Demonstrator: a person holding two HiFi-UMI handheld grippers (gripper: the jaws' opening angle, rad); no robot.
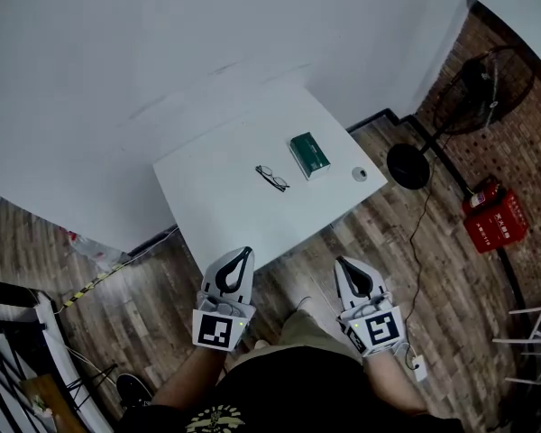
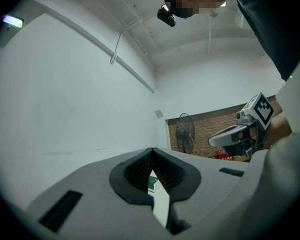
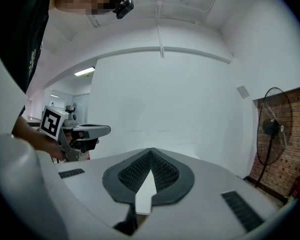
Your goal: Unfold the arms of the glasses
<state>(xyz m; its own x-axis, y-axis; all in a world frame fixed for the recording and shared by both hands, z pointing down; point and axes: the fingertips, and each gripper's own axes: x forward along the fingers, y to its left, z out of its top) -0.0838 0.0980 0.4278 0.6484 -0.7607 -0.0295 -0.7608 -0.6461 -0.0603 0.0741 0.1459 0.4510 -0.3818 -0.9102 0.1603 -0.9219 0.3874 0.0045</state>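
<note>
The folded dark-framed glasses [image 1: 272, 178] lie near the middle of the white table [image 1: 212, 206]. My left gripper [image 1: 244, 252] hovers just off the table's near edge, its jaws shut with nothing between them. My right gripper [image 1: 343, 262] is held beside it over the wooden floor, also shut and empty. Both point toward the table, well short of the glasses. In the left gripper view the jaw tips [image 2: 152, 150] meet, and the right gripper [image 2: 217, 139] shows at the right. In the right gripper view the tips [image 3: 151, 150] meet too, with the left gripper [image 3: 102, 130] at the left.
A green box [image 1: 309, 154] lies right of the glasses, and a small white round object [image 1: 360, 174] sits near the table's right corner. A standing fan [image 1: 479, 88] and red boxes [image 1: 493, 214] stand on the floor at the right. A white wall [image 1: 162, 43] backs the table.
</note>
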